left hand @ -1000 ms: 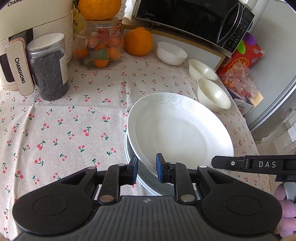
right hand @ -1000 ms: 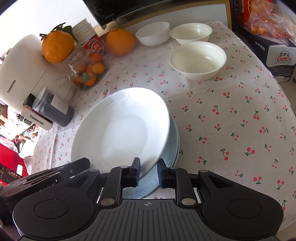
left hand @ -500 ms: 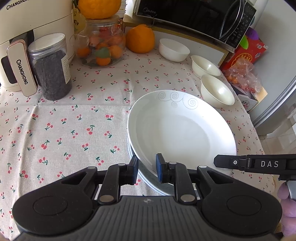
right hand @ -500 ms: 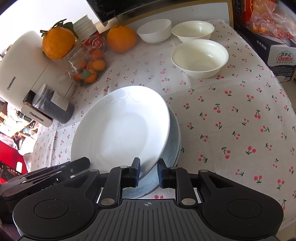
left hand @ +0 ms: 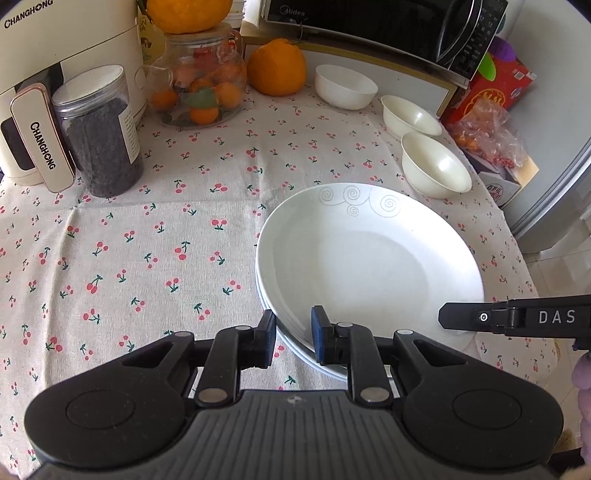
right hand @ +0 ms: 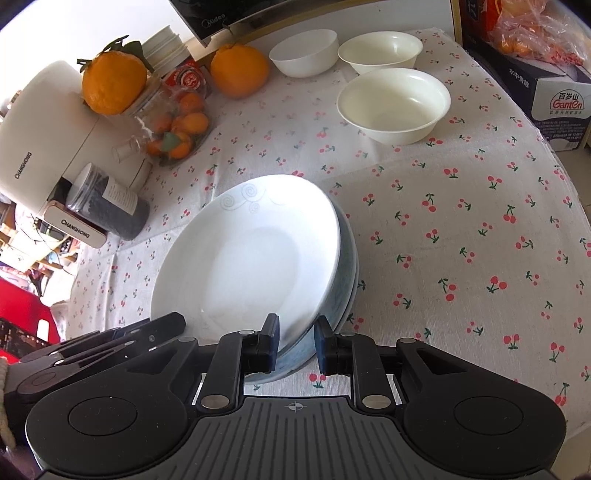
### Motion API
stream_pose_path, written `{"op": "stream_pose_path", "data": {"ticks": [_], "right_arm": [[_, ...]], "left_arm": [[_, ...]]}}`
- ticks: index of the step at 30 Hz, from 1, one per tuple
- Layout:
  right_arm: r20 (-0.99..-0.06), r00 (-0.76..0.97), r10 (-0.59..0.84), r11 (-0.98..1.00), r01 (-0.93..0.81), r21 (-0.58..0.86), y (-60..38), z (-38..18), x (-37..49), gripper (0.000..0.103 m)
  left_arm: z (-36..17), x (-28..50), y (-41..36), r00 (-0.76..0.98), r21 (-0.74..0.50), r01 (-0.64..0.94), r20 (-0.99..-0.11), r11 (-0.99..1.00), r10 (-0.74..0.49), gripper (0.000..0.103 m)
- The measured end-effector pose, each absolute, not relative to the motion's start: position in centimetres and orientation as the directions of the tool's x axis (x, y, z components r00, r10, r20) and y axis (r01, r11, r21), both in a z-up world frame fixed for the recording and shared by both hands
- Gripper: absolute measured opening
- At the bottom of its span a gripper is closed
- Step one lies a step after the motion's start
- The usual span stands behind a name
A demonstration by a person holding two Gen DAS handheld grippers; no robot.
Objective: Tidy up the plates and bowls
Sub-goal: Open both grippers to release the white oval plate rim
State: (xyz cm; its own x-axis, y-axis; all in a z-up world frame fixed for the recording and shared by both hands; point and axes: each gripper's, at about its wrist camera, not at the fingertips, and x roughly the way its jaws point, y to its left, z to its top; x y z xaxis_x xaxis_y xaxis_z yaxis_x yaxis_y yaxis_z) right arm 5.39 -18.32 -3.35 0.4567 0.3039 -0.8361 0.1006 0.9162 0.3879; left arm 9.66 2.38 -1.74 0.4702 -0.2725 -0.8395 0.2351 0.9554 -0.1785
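Note:
A stack of white plates [left hand: 369, 254] lies on the cherry-print tablecloth; the top plate has grey swirl marks and sits a little off-centre on those below. It also shows in the right wrist view [right hand: 251, 258]. My left gripper [left hand: 293, 338] stands at the stack's near rim, jaws a little apart on either side of the plate edges. My right gripper [right hand: 297, 341] does the same at its own near rim. Three white bowls stand apart behind: one [left hand: 436, 166], a second [left hand: 410, 116], a third [left hand: 345, 86].
A dark-filled jar [left hand: 98, 133], a glass jar of small oranges [left hand: 201, 85], a white appliance [left hand: 48, 74] and an orange [left hand: 276, 66] line the back left. A microwave [left hand: 388, 29] stands behind. Boxes [right hand: 554, 96] sit at the table's right edge.
Both wrist views have pulled back and risen slightly from the plates. The stack has stayed where it was. Jaw gaps look unchanged.

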Motion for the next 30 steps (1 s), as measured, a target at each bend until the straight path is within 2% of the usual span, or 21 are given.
{"op": "stream_pose_path", "data": {"ticks": [18, 25, 30], "right_arm": [[-0.864, 0.419, 0.278, 0.936, 0.085, 0.342, -18.34, -3.4, 5.23, 0.021], [-0.846, 0.45, 0.287, 0.936, 0.057, 0.347, -18.47, -2.47, 5.02, 0.023], [-0.849, 0.445, 0.284, 0.935, 0.067, 0.348, -18.8, -2.77, 5.13, 0.023]], "left_arm": [[-2.07, 9.7, 1.85, 0.455, -0.129, 0.25, -0.859, 0.96, -0.234, 0.018], [-1.74, 9.73, 1.96, 0.469, -0.127, 0.252, -0.851, 0.959, -0.236, 0.018], [-1.74, 9.88, 2.16, 0.469, -0.129, 0.243, -0.852, 0.961, -0.233, 0.023]]}}
